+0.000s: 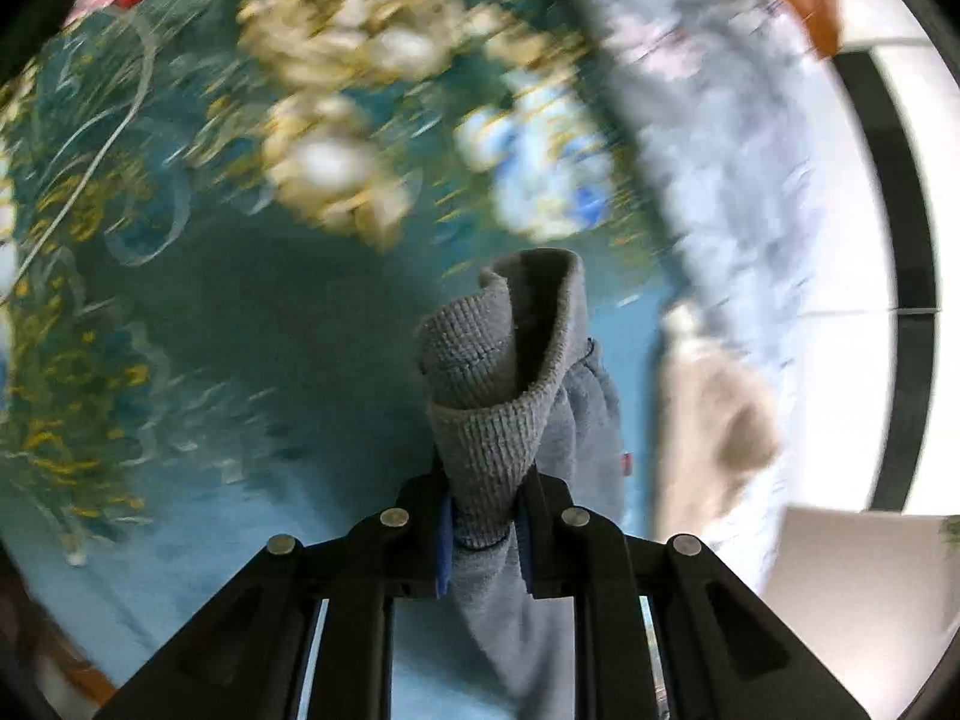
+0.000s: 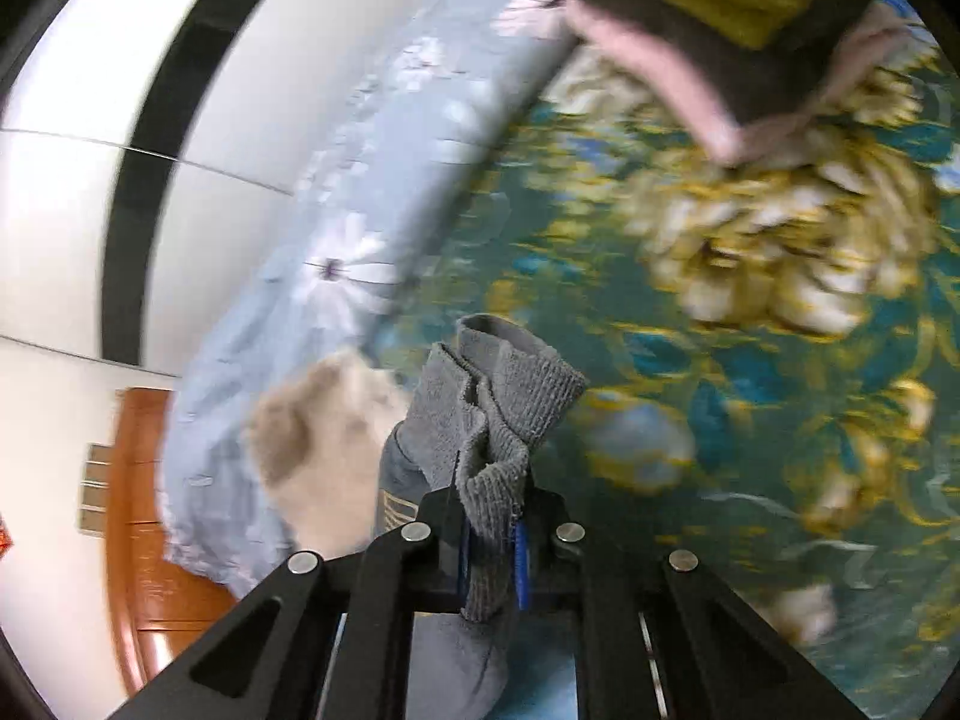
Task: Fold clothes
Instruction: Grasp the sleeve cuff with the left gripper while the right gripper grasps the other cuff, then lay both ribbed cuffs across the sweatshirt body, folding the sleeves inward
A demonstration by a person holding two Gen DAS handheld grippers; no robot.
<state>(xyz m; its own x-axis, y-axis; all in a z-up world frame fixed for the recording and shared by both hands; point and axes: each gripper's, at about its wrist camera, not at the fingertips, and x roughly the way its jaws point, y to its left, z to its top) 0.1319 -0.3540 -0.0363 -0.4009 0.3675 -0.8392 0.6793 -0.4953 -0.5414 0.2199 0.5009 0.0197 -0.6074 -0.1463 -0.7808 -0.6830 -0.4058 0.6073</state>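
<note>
A grey garment with a ribbed hem (image 1: 498, 396) sticks up from between the pads of my left gripper (image 1: 483, 534), which is shut on it above the teal flowered bedspread (image 1: 252, 312). The rest of the cloth hangs down below the jaws. In the right wrist view another ribbed edge of the grey garment (image 2: 498, 414) is pinched in my right gripper (image 2: 492, 558), shut on it. A printed label on the garment (image 2: 396, 510) shows just left of the jaws. Both views are blurred.
A pale blue flowered quilt (image 2: 336, 276) lies along the bed's edge, with a beige fluffy item (image 2: 324, 432) on it. Folded olive, dark and pink clothes (image 2: 708, 18) are stacked at the far side. Beyond the bed are white floor tiles (image 2: 66, 222) and an orange wooden frame (image 2: 144, 540).
</note>
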